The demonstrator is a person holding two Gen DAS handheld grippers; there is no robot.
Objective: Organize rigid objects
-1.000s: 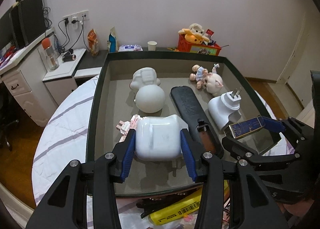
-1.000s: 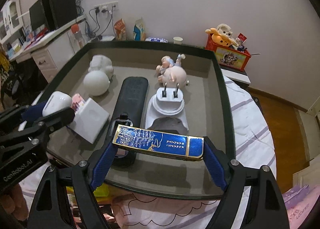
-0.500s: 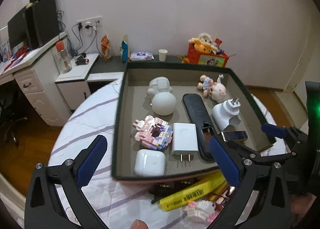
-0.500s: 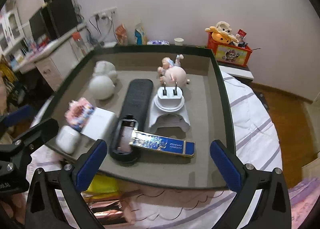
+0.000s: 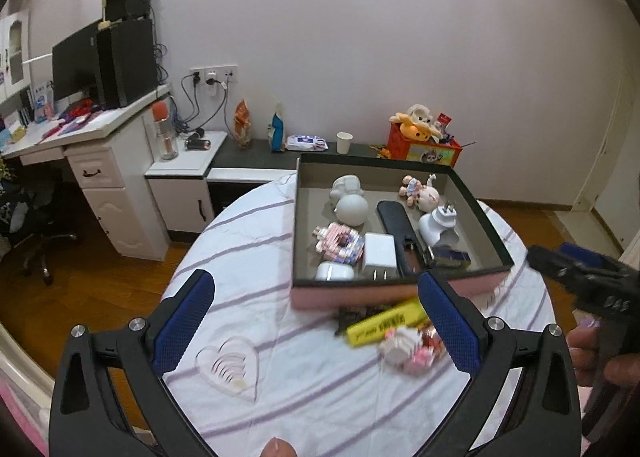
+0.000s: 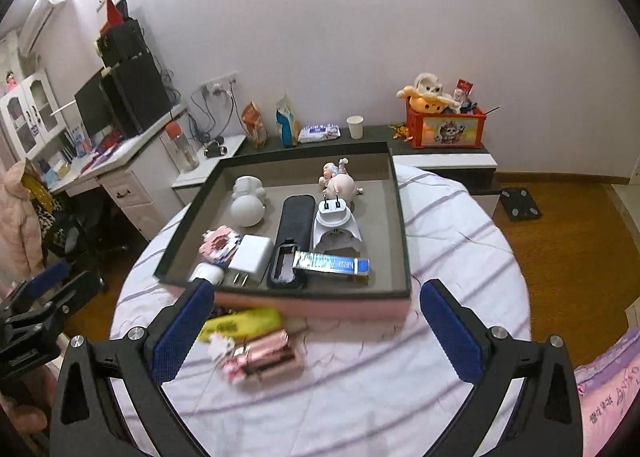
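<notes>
A dark-rimmed box with a pink outer wall (image 5: 360,296) (image 6: 320,303) stands on the round table. At its front lie a white earbud case (image 5: 335,271) (image 6: 207,274), a white charger (image 5: 380,255), a black remote (image 6: 294,233) and a blue-and-gold box (image 5: 450,257) (image 6: 332,263). My left gripper (image 5: 315,282) hangs open and empty, back from the box's front wall. My right gripper (image 6: 316,289) is likewise open, empty and clear of the box. On the cloth before the box lie a yellow pack (image 5: 384,323) (image 6: 240,323) and a pink block toy (image 5: 408,345).
Deeper in the box are a white figure with a ball (image 5: 350,205), a pig doll (image 6: 340,183), a plug adapter (image 6: 336,221) and a pink block figure (image 5: 338,243). A rose-gold case (image 6: 268,357) lies on the striped cloth (image 5: 248,257). Behind stand a desk (image 5: 100,161) and a red toy crate (image 6: 446,129).
The left gripper let go of the earbud case and the right let go of the blue-and-gold box. Both opened wide and drew back and up from the box.
</notes>
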